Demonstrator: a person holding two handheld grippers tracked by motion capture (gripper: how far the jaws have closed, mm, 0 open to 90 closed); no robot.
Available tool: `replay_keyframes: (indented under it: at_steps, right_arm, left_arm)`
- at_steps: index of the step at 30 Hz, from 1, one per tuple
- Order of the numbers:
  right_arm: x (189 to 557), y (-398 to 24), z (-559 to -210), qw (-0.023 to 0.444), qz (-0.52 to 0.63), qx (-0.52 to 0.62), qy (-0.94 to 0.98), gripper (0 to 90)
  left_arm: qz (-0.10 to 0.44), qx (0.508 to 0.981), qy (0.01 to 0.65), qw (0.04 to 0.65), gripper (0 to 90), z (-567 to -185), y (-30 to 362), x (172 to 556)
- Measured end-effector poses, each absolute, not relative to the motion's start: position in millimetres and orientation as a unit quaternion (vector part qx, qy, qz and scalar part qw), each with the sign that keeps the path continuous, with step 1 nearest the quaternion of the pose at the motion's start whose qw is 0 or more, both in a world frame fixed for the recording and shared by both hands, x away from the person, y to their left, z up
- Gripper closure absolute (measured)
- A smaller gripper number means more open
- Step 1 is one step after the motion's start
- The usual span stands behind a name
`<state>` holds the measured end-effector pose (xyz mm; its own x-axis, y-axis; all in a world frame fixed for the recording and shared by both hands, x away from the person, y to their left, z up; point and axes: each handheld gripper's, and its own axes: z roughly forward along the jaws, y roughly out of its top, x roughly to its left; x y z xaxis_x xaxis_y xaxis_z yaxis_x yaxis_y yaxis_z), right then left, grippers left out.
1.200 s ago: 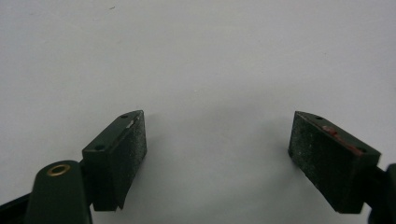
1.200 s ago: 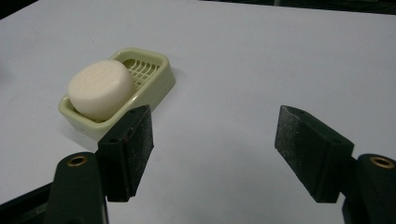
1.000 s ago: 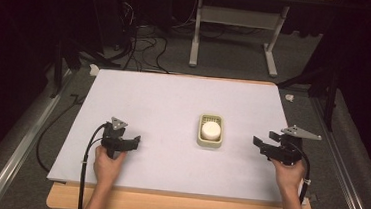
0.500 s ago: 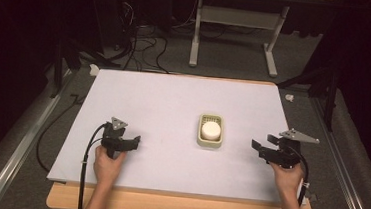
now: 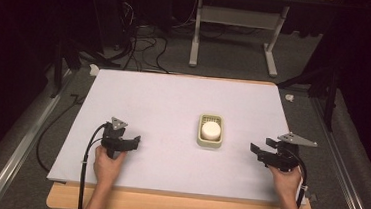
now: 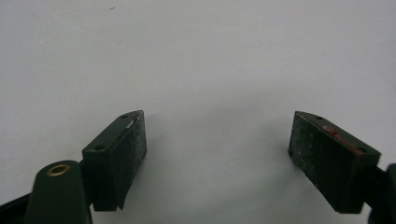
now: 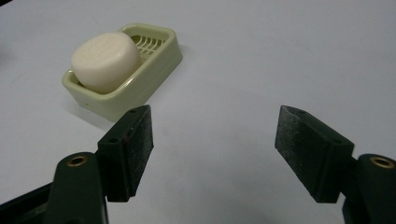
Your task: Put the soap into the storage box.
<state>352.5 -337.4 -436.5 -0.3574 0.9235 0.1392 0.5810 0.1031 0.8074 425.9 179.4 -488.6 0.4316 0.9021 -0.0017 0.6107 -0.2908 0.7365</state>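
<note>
Only obstacle on white sheet (image 5: 173, 108): soap dish (image 5: 210, 131) w/ soap bar (image 5: 210, 130), right of centre. Sheet bare btwn dish and right gripper (image 5: 259, 153). Left gripper (image 5: 131, 143) faces bare sheet too.

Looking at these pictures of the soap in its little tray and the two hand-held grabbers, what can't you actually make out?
- Underside of the white soap: hidden by the green soap dish in the right gripper view.
- Marks pressed into the soap's top: too faint in that view, too small in the high view.
- Dish floor beneath the soap: covered.
- Left gripper body: cut off by the bottom edge of the left gripper view.
- Room behind the table: too dark.
</note>
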Motion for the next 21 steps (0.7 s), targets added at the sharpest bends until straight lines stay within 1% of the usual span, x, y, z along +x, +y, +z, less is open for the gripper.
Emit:
replay_keyframes:
  at_steps: [21]
  right_arm:
    - [351.4, -331.9, -450.3, 0.196, 0.411, 0.53, 0.716, 28.3]
  left_arm:
    - [0.215, 0.774, 0.488, 0.341, 19.6, -488.7, 179.3, 425.9]
